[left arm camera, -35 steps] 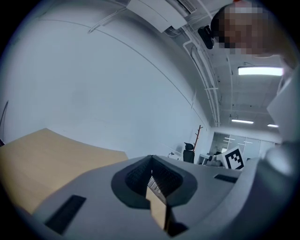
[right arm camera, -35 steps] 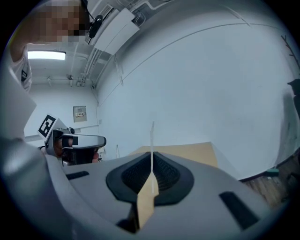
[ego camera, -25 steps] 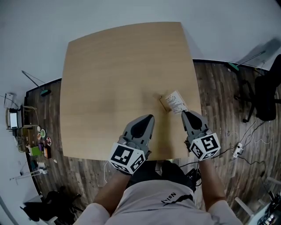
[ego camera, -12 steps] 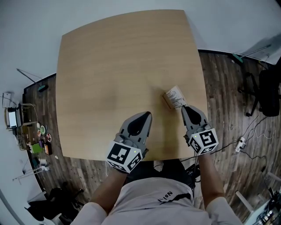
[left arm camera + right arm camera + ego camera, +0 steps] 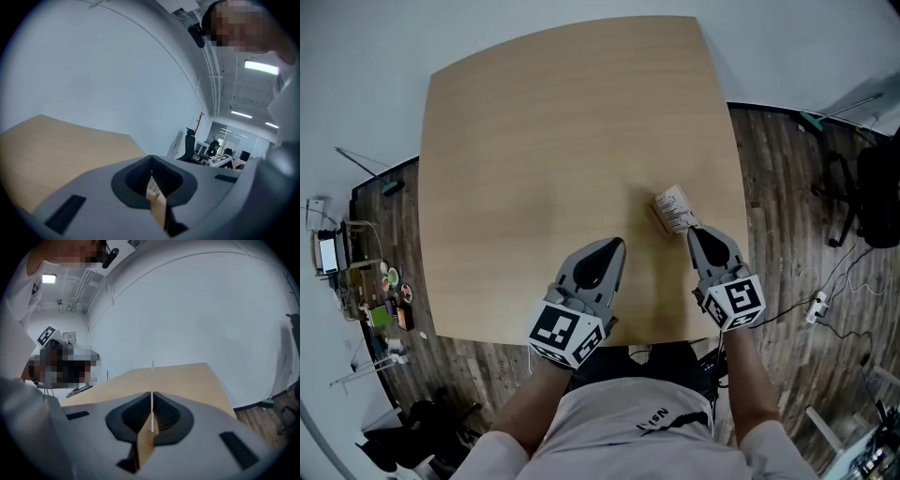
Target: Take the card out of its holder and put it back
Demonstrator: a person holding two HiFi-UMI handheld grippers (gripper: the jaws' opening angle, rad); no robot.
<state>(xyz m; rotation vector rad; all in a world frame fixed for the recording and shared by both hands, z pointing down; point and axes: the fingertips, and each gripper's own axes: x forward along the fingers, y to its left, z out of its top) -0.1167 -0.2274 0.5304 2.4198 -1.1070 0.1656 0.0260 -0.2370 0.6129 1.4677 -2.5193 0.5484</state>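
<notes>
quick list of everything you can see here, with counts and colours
table: one, light wood, centre of the head view
card: one, white with dark print and a brown strip on one edge, near the table's right edge, pinched in the right gripper's fingers
floor: dark wood planks, around the table
office chair: one, black, far right
power strip: one, white, with cables, on the floor at right
small clutter: mixed colours, on the floor at left
left gripper: one, grey, fingers shut, over the table's near part
right gripper: one, grey, shut on the card
shirt: light, bottom of the head view
</notes>
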